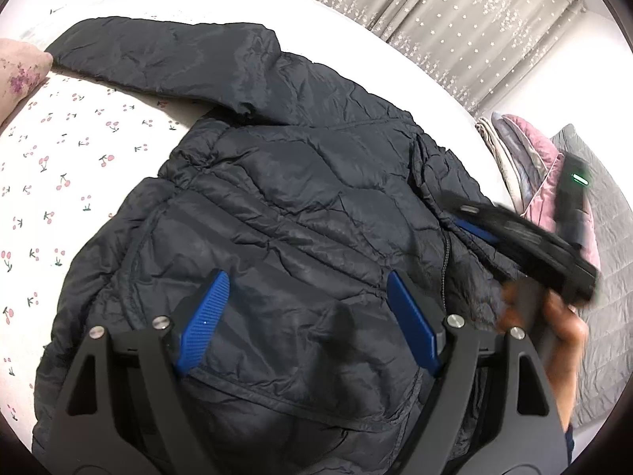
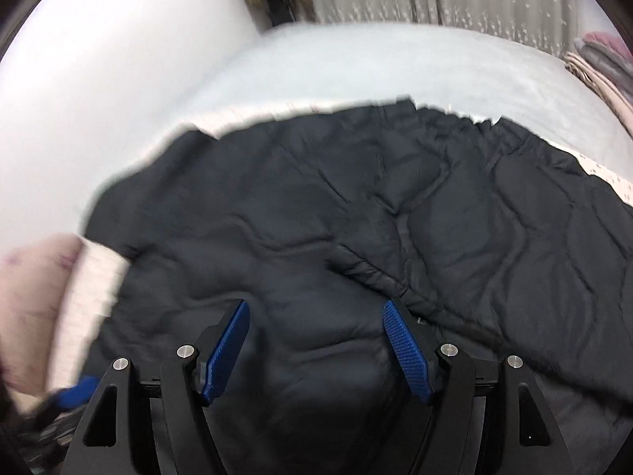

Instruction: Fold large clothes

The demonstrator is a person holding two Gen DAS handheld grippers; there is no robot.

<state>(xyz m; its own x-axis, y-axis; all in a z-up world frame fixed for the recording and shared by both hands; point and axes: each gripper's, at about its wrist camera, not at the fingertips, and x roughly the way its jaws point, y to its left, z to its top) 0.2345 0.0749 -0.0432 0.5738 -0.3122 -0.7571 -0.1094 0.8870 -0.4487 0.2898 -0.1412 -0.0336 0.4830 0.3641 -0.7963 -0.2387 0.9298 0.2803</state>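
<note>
A dark navy quilted puffer jacket (image 1: 285, 206) lies spread on the bed, one sleeve (image 1: 158, 55) stretched out to the far left. My left gripper (image 1: 306, 281) is open and empty, just above the jacket's body. My right gripper (image 1: 474, 229) shows blurred at the jacket's right edge in the left wrist view. In the right wrist view the right gripper (image 2: 316, 308) is open and empty over the jacket (image 2: 356, 217), and that view is motion-blurred.
The bed has a white sheet with small cherry prints (image 1: 71, 150). A pink floral pillow (image 1: 19, 67) lies at the far left. Folded pink and grey blankets (image 1: 526, 150) are stacked at the right. Grey star-patterned curtains (image 1: 455, 12) hang behind the bed.
</note>
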